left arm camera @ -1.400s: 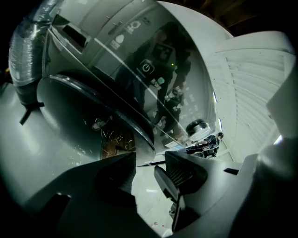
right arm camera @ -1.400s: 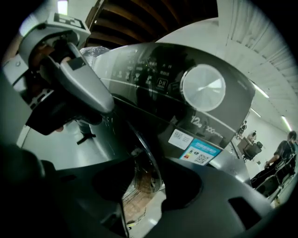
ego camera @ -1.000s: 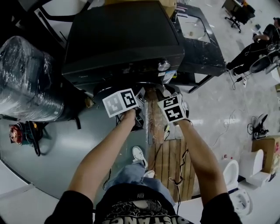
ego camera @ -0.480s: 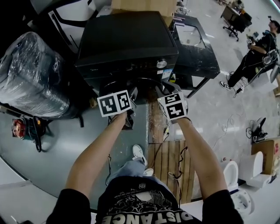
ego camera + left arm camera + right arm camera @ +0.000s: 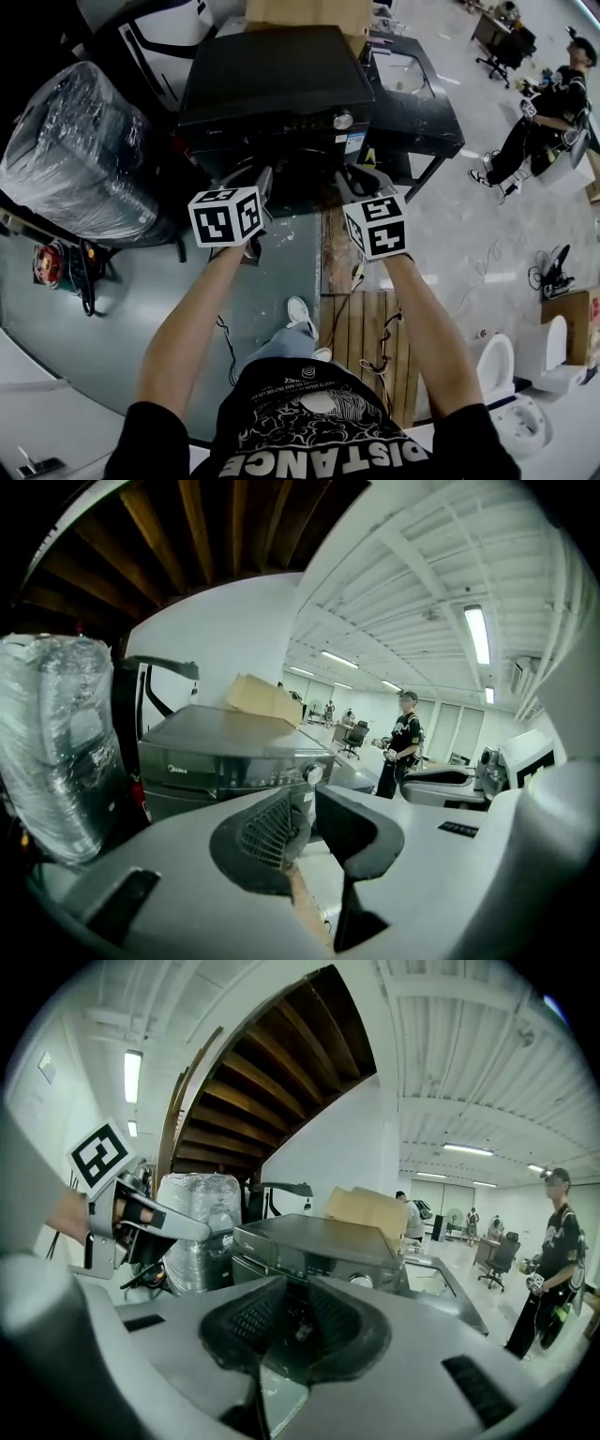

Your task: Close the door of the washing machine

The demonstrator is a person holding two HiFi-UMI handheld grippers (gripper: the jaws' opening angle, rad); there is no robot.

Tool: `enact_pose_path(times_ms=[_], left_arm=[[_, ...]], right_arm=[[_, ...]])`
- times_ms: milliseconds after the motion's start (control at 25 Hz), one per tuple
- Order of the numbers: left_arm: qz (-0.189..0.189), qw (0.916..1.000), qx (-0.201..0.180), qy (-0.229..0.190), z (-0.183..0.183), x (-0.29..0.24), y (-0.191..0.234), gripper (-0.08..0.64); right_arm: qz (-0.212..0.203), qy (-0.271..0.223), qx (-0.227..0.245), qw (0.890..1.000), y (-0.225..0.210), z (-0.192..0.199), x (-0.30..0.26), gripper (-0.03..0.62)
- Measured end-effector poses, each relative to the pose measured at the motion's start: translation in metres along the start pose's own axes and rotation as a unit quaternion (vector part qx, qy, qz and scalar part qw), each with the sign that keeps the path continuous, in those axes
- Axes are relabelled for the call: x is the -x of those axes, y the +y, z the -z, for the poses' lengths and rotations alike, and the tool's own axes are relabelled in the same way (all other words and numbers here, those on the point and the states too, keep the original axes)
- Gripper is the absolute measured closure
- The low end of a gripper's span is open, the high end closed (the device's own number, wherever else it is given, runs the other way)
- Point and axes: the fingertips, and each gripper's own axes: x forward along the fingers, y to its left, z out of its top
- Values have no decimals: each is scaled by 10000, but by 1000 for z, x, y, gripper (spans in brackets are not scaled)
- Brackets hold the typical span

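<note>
Head view first: the black washing machine (image 5: 277, 80) stands far centre with a cardboard box (image 5: 300, 11) behind it, and its door (image 5: 302, 187) faces the person as a patch of shadow. I cannot tell whether the door is latched. The left gripper (image 5: 251, 183) and right gripper (image 5: 364, 180) are both up in front of that face, side by side but apart. A plastic-wrapped bundle (image 5: 80, 159) sits just left of the machine. A black countertop (image 5: 417, 98) is on its right, and a wooden pallet (image 5: 361, 328) lies near the person's feet.

Now the left gripper view: the jaws have just been closing and only a narrow slot stays between the pads, with nothing in it. The machine's control panel and its round knob (image 5: 314, 773) show just beyond the tips. A person (image 5: 403, 752) stands far right.

Over to the right gripper view: these jaws have also just been closing. The ribbed pads stand a little apart and pinch nothing. The machine fills the space just past them, and the left gripper hangs at the left edge.
</note>
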Motion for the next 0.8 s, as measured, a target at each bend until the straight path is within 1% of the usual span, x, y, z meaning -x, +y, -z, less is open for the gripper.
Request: enact_pose_path(times_ms=[200, 320, 400, 520, 640, 800], left_arm=[[-158, 9978, -605, -233, -9, 34, -13, 478], [-248, 9947, -954, -306, -6, 50, -21, 485], [-365, 9918, -1158, -405, -7, 61, -23, 503], [-482, 9881, -1358, -541, -9, 77, -27, 511], [-500, 9850, -1555, -556, -8, 84, -32, 515], [-469, 9847, -1599, -508, -2, 88, -35, 521]], right_arm=[[-17, -328, 95, 9994, 12, -21, 39, 527], [-24, -484, -21, 9988, 14, -27, 58, 538], [-13, -544, -86, 9985, 15, -30, 68, 550], [-13, -583, -196, 9981, 15, -31, 81, 565], [-14, -603, -218, 9979, 14, -31, 90, 568], [-49, -608, -189, 9980, 16, -33, 96, 569]])
